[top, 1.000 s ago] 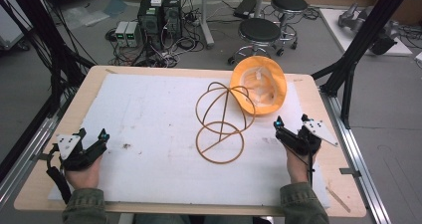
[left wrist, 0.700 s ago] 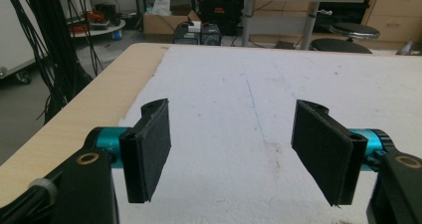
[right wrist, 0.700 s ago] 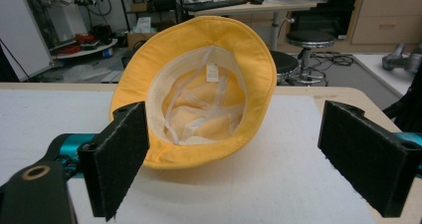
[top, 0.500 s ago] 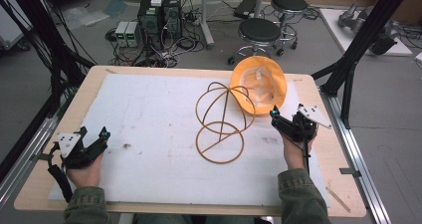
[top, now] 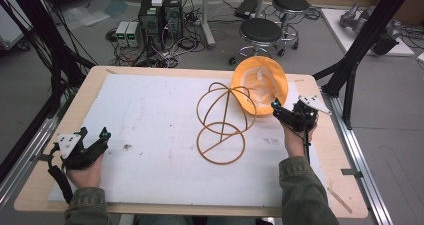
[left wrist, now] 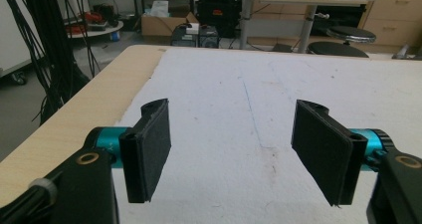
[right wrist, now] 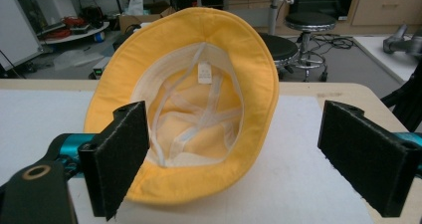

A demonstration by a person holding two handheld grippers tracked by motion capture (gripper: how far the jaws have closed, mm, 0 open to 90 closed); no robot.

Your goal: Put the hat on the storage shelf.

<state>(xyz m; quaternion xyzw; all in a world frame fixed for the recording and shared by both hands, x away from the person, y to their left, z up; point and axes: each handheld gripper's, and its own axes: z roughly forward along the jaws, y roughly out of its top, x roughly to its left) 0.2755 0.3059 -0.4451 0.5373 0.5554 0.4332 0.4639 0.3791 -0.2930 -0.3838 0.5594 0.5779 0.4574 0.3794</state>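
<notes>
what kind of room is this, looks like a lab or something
Most likely a lab or workshop for recording handling tasks: computer boxes with tangled cables sit on the floor, round stools stand by desks, and black frame poles surround the wooden table.

In the right gripper view, the lower left of the hat's (right wrist: 199,109) brim is covered by one pad (right wrist: 119,157), and its label is too small to be read. In the high view, the hat's near edge is partly hidden behind the right gripper (top: 292,116), and the forearms are cut off by the bottom edge
</notes>
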